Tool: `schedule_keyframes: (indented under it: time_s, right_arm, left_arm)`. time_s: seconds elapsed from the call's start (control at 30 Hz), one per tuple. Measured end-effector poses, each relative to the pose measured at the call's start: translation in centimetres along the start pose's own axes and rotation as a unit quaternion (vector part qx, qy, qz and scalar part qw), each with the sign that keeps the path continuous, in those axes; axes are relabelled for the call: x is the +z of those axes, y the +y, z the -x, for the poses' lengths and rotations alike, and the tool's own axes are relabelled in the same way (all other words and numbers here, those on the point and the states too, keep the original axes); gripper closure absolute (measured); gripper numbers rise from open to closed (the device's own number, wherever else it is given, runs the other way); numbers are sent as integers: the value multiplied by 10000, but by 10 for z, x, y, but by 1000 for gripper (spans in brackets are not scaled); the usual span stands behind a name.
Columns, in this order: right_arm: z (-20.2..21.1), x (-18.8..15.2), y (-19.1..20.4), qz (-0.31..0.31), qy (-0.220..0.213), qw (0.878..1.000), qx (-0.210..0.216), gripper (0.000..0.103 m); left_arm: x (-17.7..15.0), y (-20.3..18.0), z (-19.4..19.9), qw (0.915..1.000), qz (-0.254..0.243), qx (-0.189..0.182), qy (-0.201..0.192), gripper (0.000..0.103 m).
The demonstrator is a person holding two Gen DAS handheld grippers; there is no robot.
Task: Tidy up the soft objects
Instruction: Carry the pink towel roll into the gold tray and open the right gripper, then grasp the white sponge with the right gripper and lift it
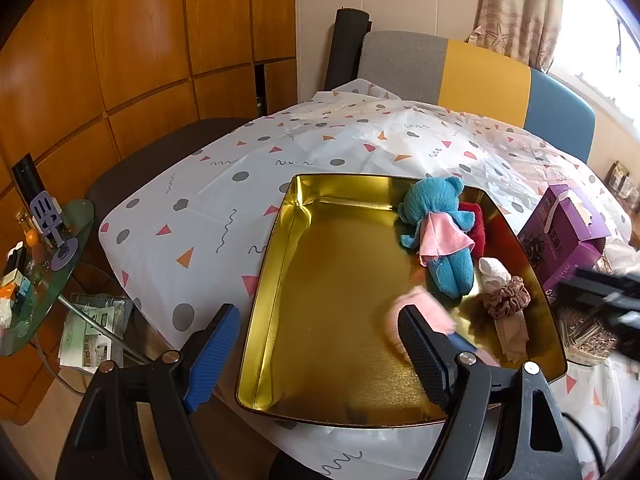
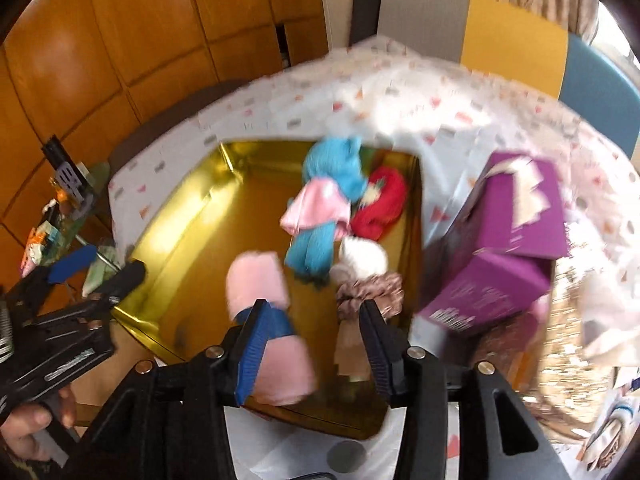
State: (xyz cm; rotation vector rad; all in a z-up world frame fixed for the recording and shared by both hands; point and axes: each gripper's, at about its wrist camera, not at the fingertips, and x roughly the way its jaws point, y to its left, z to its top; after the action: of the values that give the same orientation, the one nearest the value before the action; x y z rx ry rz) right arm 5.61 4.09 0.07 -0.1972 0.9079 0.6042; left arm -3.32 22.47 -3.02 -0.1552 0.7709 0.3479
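Soft toys lie in a gold tray that sits on the bench, close to its near edge, on a white cloth with dots and triangles. Along the tray's right side, going from its far corner to its near one, are a blue teddy in a pink dress, a red soft thing beside it, a small white soft thing and a brown scrunchie. The left tongs are spread wide over the tray's near left corner, with nothing between them. The right tongs are over the near part of the tray, spread partway. A fluffy pink soft thing with a blue band lies by their left finger, but the picture is too blurry to tell if they pinch it. A purple box stands on the cloth just beside the tray's right side. A hand holds the left tongs' handle.
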Motion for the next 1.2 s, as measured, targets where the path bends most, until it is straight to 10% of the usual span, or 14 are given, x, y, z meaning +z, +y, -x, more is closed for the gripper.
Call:
schedule_keyframes:
  time_s: [0.37, 0.7, 1.2]
  right_arm:
    - [115, -21, -127, -1194, -1195, 9814, -916, 57]
    - [92, -93, -276, -2966, -201, 9378, -1794, 57]
    - [6, -102, -290, -1872, 932, 9738, -893, 37]
  left_arm:
    - [-2, -6, -4, 9999, -37, -69, 82, 21]
    - [-3, -16, -7, 9997, -163, -143, 144, 21]
    - [1, -43, 3, 9982, -367, -470, 106, 21]
